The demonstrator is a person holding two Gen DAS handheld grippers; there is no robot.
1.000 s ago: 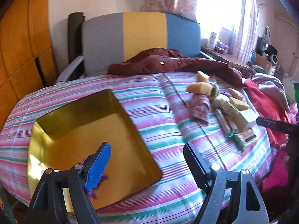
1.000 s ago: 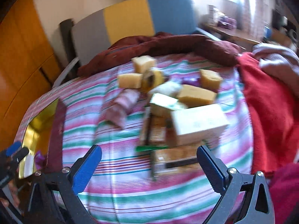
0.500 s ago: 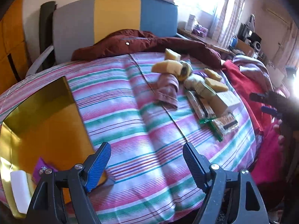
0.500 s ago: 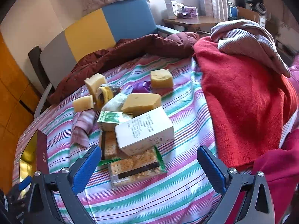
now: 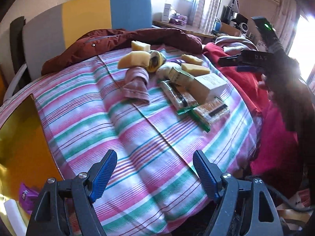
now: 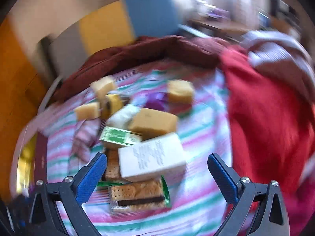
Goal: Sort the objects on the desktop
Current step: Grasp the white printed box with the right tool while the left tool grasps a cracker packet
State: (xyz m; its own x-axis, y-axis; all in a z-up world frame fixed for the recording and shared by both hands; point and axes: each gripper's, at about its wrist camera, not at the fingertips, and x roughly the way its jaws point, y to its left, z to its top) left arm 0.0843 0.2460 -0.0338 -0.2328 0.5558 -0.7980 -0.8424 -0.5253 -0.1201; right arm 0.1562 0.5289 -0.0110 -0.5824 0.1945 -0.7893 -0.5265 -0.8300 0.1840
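The left gripper (image 5: 154, 174) is spread wide with nothing between its blue pads (image 5: 102, 177), poised above the near edge of the striped sheet (image 5: 122, 133). Just to its left lies the gold tray (image 5: 21, 137), with a purple packet (image 5: 27, 195) and a white block (image 5: 13, 214) in its near corner. Farther across the sheet sits the pile: a pink cloth (image 5: 136, 85) nearest the middle, yellow sponges (image 5: 133, 60) behind it, a tape roll (image 5: 156, 61) touching one sponge, then a green box (image 5: 180, 75), a white box (image 5: 209, 84) and cracker packs (image 5: 214, 110) towards the right. A maroon jacket (image 5: 122, 41) rings the far side, and a red blanket (image 5: 242, 82) lies to the right, where the other tool shows dark against the window.

The right gripper (image 6: 157, 174) is also wide apart and holds nothing; its view is blurred. The white box (image 6: 152, 158) lies between its fingers in the picture, though whether the pads touch it cannot be told. A cracker pack (image 6: 137, 196) lies just in front of the box, the green box (image 6: 120, 136) just behind, and a large sponge (image 6: 154, 122) behind that. More sponges (image 6: 180, 91), the tape roll (image 6: 112, 105), a whitish bundle (image 6: 123, 116) and a purple wrapper (image 6: 155, 101) lie farther back, with the pink cloth (image 6: 85, 139) to the left. The tray's (image 6: 25, 157) edge shows at far left, well apart from the pile, the red blanket (image 6: 265, 118) at right
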